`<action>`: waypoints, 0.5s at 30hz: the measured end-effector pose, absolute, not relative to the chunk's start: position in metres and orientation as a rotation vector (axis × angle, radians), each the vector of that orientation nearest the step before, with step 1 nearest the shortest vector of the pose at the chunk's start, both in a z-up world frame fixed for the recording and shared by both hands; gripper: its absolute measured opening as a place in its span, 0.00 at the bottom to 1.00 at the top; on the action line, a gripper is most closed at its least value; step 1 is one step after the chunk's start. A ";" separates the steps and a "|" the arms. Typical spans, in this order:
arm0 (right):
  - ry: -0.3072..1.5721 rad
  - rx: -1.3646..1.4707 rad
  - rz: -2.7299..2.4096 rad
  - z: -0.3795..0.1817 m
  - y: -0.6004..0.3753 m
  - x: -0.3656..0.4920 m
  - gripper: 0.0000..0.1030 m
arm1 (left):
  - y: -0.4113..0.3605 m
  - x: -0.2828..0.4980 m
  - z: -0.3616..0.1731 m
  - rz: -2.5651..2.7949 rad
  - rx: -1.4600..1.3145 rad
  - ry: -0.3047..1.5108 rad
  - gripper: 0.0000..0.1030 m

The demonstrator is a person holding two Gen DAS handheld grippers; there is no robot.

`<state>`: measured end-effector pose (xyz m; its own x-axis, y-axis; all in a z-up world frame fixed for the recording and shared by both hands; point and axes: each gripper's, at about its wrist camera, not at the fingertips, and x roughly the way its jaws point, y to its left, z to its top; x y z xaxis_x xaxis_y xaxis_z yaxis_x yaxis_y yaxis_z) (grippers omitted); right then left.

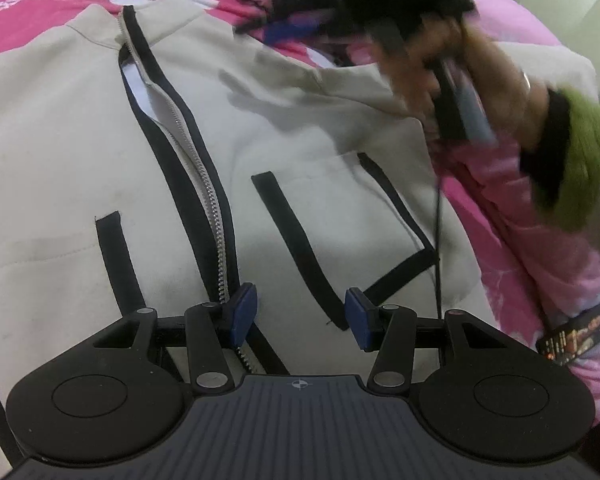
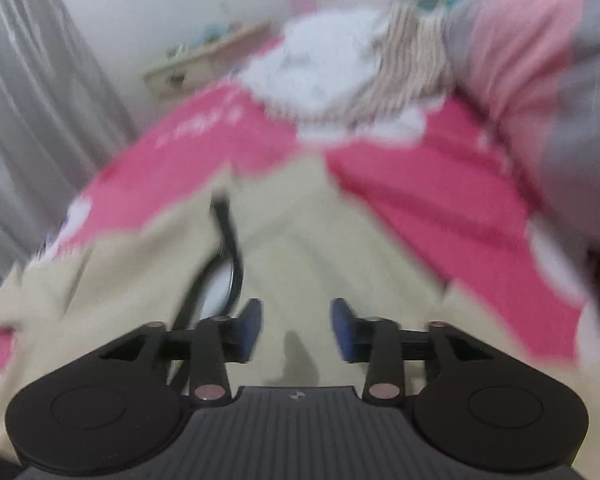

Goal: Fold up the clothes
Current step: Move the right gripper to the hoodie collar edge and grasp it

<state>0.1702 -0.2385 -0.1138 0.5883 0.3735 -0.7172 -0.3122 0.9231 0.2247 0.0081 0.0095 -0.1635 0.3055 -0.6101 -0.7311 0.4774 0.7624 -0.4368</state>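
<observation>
Here, lying flat on the pink bedsheet [image 1: 16, 20]: a cream zip jacket [image 1: 60, 160], soft fleece, black trim, metal zipper [image 1: 216, 220] half undone. Left gripper [image 1: 300, 314] just above the hem, jaws apart, nothing clamped. Right gripper [image 2: 296, 328] over the chest, jaws apart, empty. Better to pinch only one edge, then fold slowly.

The pink bedspread [image 2: 228, 148] with white patches is covering the whole bed. Beyond its far edge a pale wooden shelf [image 2: 204, 60] is sitting against the white wall, and grey curtains [image 2: 32, 100] are hanging off to its left side.
</observation>
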 end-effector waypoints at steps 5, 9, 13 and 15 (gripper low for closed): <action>0.926 -0.039 0.309 -0.126 -0.249 0.238 0.61 | 0.011 0.008 -0.166 -0.730 -0.176 1.035 0.47; 1.105 -0.001 0.366 -0.153 -0.263 0.266 0.65 | 0.012 0.007 -0.166 -0.738 -0.185 1.037 0.47; 1.101 0.006 0.396 -0.158 -0.267 0.267 0.19 | 0.009 0.008 -0.166 -0.738 -0.187 1.046 0.47; 1.080 0.031 0.419 -0.153 -0.270 0.266 0.09 | 0.007 0.009 -0.167 -0.738 -0.186 1.051 0.47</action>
